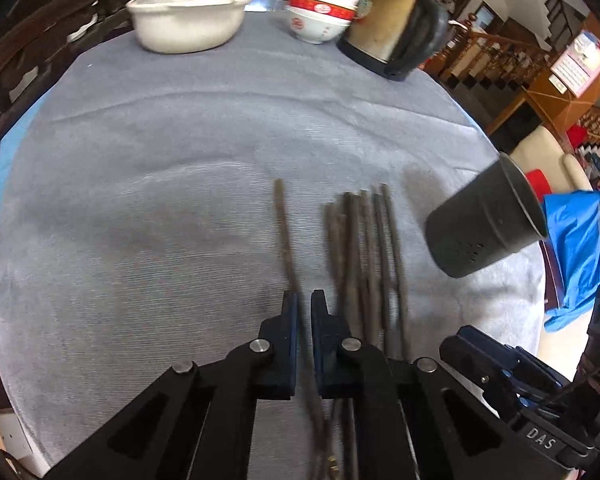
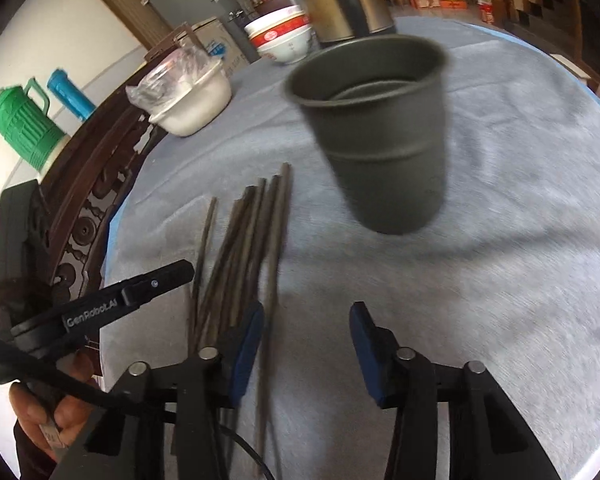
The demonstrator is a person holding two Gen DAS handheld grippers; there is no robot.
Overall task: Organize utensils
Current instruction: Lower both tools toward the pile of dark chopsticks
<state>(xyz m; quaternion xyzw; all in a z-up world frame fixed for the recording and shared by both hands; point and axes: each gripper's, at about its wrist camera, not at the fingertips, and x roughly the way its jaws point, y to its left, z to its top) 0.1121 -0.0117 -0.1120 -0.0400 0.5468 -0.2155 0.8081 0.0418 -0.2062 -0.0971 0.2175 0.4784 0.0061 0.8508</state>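
So the dark metal cup [image 2: 374, 136] is the anchor here, standing on the table [image 1: 180, 152], which has a grey-blue cloth over it. The bundle of chopsticks [image 1: 366, 256] lies flat on the cloth just to the left of the cup in both views, tips pointing away toward the far side of the table. One single chopstick [image 1: 286, 240] lies apart from the bundle, on the side away from the cup.

The left gripper [image 1: 305, 300] is down over that lone chopstick, its jaws pulled in nearly together with the stick running between them. From the left wrist view it looks clamped on it, though the picture is blurry right at the pads.

The right gripper [image 2: 308, 314] is nearer the cup, low over bare cloth with its jaws apart and nothing between them. Its left finger [image 2: 248, 332] sits right at the edge of the bundle.

Behind the cup, at the far edge of the table: a brass-coloured kettle [image 1: 396, 24], a stack of red and white bowls [image 1: 322, 12], and further left a white dish [image 1: 188, 20] with clear plastic on top.
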